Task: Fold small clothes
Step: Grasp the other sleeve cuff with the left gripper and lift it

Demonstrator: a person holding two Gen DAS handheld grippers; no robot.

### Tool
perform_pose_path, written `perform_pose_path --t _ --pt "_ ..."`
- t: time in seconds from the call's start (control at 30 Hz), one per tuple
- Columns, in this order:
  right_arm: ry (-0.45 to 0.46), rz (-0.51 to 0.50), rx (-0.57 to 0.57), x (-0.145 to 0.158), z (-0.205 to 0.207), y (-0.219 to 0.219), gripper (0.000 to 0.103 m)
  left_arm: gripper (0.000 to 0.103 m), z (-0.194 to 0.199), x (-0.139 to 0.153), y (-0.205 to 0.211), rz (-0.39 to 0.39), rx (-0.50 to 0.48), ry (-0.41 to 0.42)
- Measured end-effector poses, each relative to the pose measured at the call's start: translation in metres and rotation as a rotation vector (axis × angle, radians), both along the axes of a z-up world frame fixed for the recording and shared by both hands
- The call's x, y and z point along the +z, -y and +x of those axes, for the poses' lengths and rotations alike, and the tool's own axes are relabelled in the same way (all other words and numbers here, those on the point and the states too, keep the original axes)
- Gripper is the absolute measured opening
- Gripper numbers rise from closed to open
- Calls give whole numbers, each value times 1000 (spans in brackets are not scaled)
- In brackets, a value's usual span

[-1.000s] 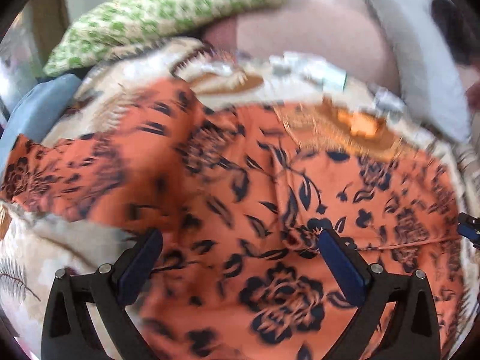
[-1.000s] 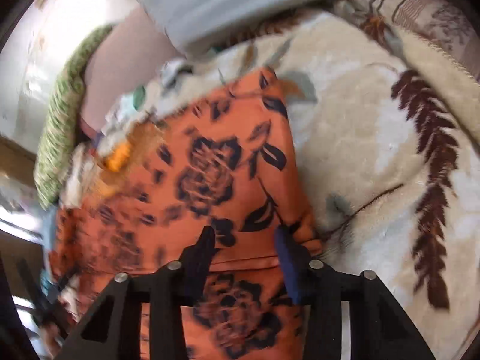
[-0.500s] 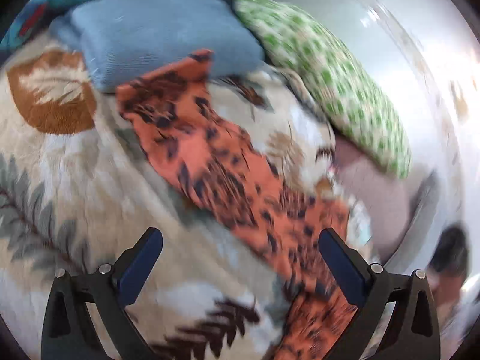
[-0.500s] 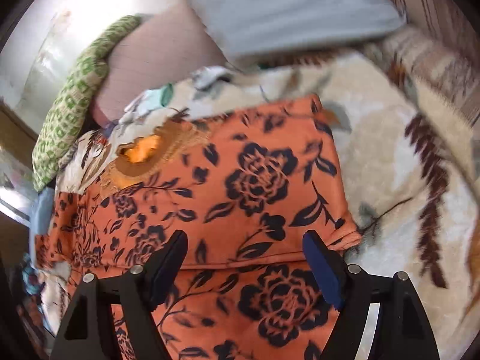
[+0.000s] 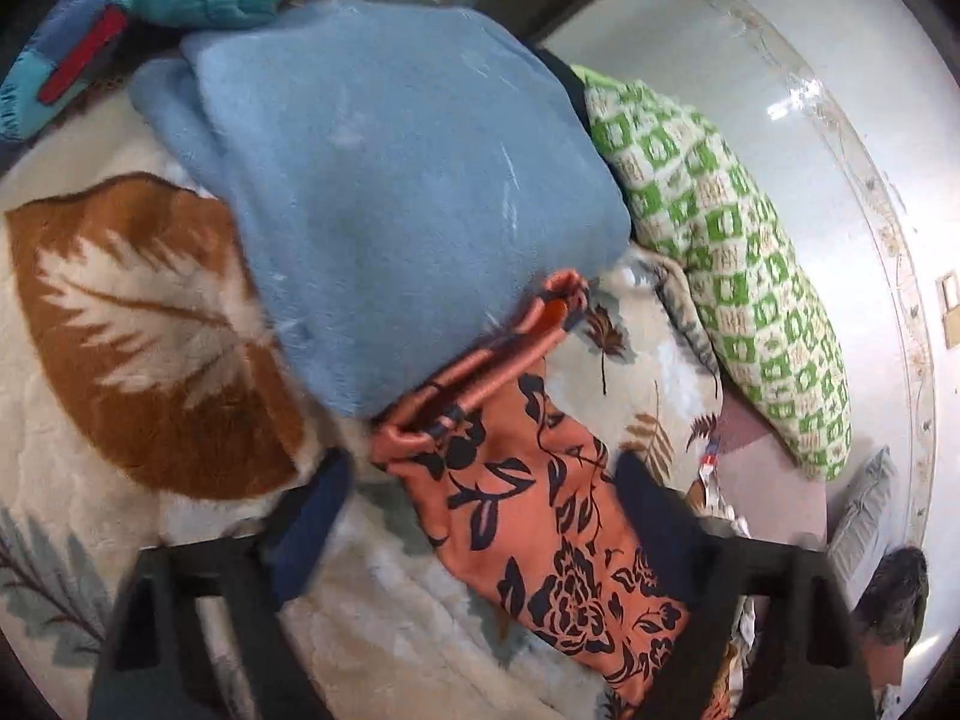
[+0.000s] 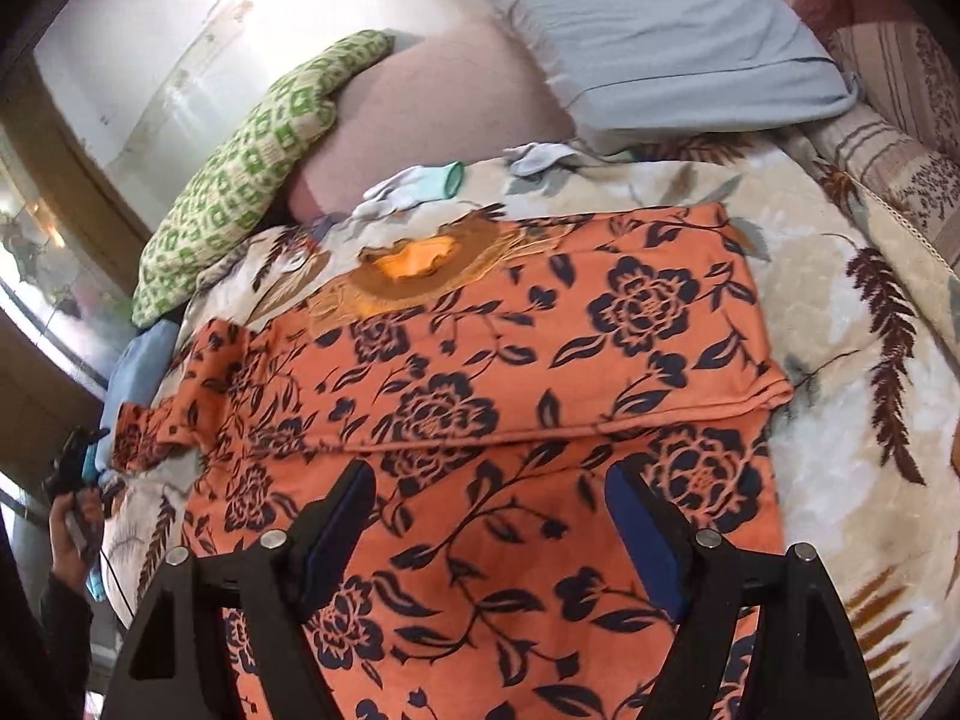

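We are working on a bed covered by a cream blanket [image 6: 852, 420] with a leaf print, which gives us a broad, soft surface to fold on. Across its middle lies the orange top [image 6: 528, 396] with black flowers, spread flat with its neckline toward the far side and one fold line already running across it, so we judge the folding is under way but not finished. At the left end its sleeve [image 5: 516, 438] stretches out toward a folded blue blanket [image 5: 384, 180], the cuff touching or just beside that blanket's edge; this part looks unfolded. A green checked pillow [image 5: 738, 264] and a grey pillow [image 6: 654, 30] sit along the far edge by the wall, out of our way. The right gripper [image 6: 489, 525] hangs over the near part of the top with its jaws wide apart and nothing between them. The left gripper [image 5: 486, 516] is also spread open, straddling the sleeve without pinching it, probably so that we can close on the sleeve and bring it inward.
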State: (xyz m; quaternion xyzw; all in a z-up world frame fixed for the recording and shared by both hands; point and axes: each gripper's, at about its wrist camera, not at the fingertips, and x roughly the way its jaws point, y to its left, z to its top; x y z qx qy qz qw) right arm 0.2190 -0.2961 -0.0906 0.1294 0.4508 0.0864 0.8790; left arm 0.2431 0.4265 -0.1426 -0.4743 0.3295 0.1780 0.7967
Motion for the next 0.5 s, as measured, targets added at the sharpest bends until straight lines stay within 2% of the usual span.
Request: perform_pose_path --t 0.03,0.1,0.27,0.33,0.4,0.47,0.5 --pt "5 -3 5 0 -1 -2 82 54 5 -1 0 5 -10 -13" --pt "10 -1 9 -2 -3 -5 82 46 13 -4 -1 19 -13 -39" --pt "22 0 24 0 -12 -8 82 48 6 -6 -4 75 30 -83" --pt "30 -15 26 0 -16 -8 82 58 6 -6 -4 100 41 -101" --pt "25 -6 24 -2 -18 -6 82 58 11 -8 -3 105 33 -118" --pt "27 -4 16 -3 -20 -4 82 17 17 -6 0 144 14 -154" --pt "29 -2 13 -2 -21 -4 82 8 18 -2 2 171 7 -175"
